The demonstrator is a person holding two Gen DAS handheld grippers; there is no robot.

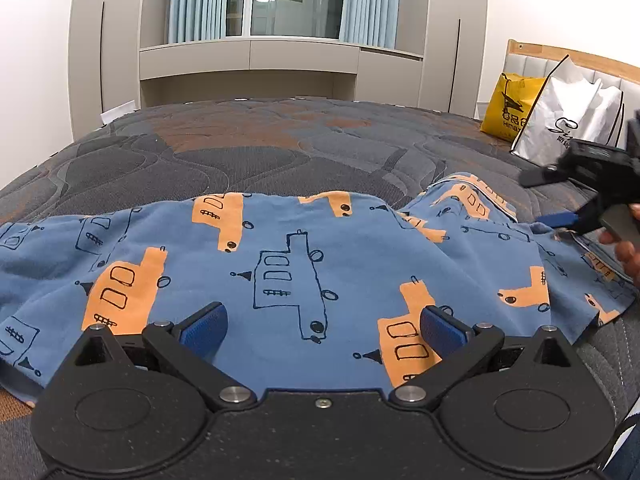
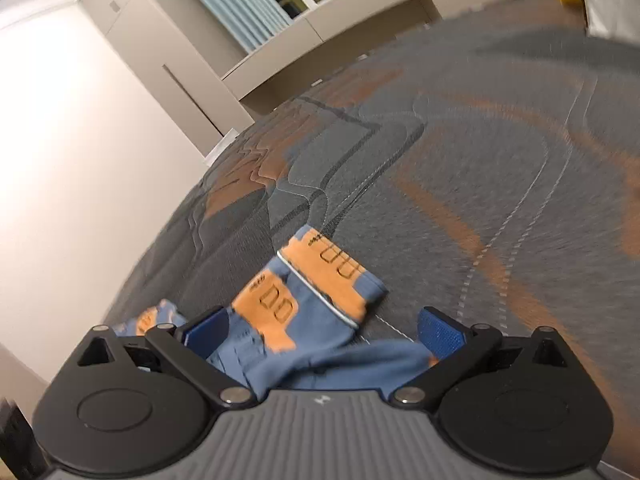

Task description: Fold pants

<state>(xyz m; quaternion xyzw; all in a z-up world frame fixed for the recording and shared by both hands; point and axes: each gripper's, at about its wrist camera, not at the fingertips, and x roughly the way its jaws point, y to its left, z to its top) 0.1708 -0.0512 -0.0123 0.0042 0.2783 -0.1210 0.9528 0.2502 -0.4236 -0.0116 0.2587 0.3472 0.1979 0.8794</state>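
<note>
Left wrist view showed the pants (image 1: pixel 304 264) spread flat on the bed (image 1: pixel 248 148), left gripper (image 1: pixel 320 330) fingers apart, empty above them. Right gripper (image 2: pixel 320 330) likewise wide, nothing clamped. Risk: pinching one layer only would drag the fold askew.

You see a grey-orange quilted bedspread (image 1: pixel 280 148), yellow bag (image 1: pixel 506 106), white bag (image 1: pixel 568 120) beside it, pale blue curtains (image 1: pixel 192 0), beige cabinets (image 1: pixel 248 60).

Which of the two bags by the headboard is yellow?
The yellow bag is the left one, nearer the window; the white bag beside it stands in front.
</note>
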